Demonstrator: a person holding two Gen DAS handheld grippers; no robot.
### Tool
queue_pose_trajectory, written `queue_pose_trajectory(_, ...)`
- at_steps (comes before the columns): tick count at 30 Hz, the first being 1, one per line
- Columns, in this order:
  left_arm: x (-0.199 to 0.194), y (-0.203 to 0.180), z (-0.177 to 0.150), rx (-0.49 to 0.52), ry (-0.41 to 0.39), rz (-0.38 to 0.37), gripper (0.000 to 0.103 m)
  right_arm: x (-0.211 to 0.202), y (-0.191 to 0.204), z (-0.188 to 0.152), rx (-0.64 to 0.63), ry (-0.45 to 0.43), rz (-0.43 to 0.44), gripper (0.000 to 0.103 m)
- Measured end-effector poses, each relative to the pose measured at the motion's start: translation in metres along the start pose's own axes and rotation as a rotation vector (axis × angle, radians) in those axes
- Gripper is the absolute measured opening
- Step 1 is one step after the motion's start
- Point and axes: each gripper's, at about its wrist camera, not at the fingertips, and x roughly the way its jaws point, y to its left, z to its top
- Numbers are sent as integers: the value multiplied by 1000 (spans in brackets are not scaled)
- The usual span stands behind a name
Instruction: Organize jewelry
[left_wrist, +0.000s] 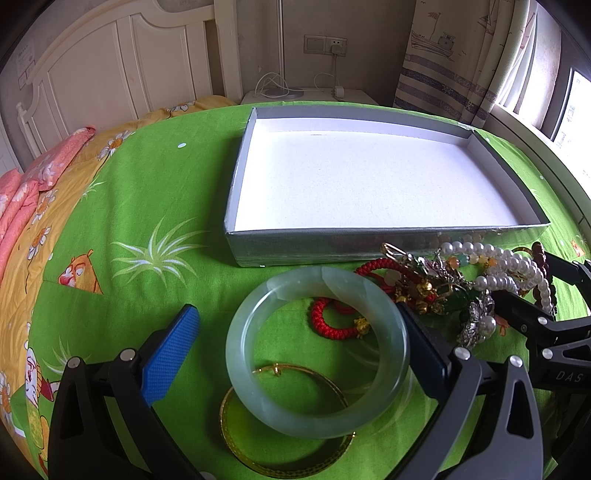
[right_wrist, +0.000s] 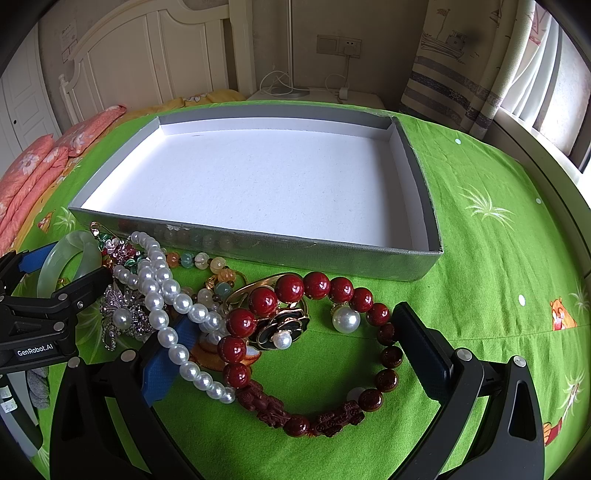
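A pale jade bangle (left_wrist: 317, 421) lies between the fingers of my open left gripper (left_wrist: 295, 308), against the right finger and apart from the blue left pad (left_wrist: 166, 354). It rests partly over a thin gold bangle (left_wrist: 258, 465), near a red cord bracelet (left_wrist: 325, 328). My right gripper (right_wrist: 291, 317) is open around a dark red bead bracelet (right_wrist: 317, 286) and a black flower brooch (right_wrist: 277, 328). A pearl necklace (right_wrist: 162, 291) drapes over its left finger. A grey box (right_wrist: 258, 251) with a white inside stands just behind the jewelry pile (left_wrist: 461, 288).
Everything sits on a bed with a green printed sheet (right_wrist: 480, 258). Pink pillows (left_wrist: 22, 192) and a cream headboard (left_wrist: 110, 74) are at the left. A white nightstand with cables (left_wrist: 306, 96) stands behind, with a curtain (left_wrist: 450, 55) and a window at the right.
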Motion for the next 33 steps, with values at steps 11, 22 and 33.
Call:
queue_pose_trajectory(11,-1,-3,1,-1,0,1,101,0,0,0,0,0,0,99)
queue_pose_trajectory(22,-1,-4,1,-1,0,0,101,0,0,0,0,0,0,99)
queue_pose_trajectory(33,-2,-3,-1,2,4,-3,101,-1,0,-1,-18,6,18,99)
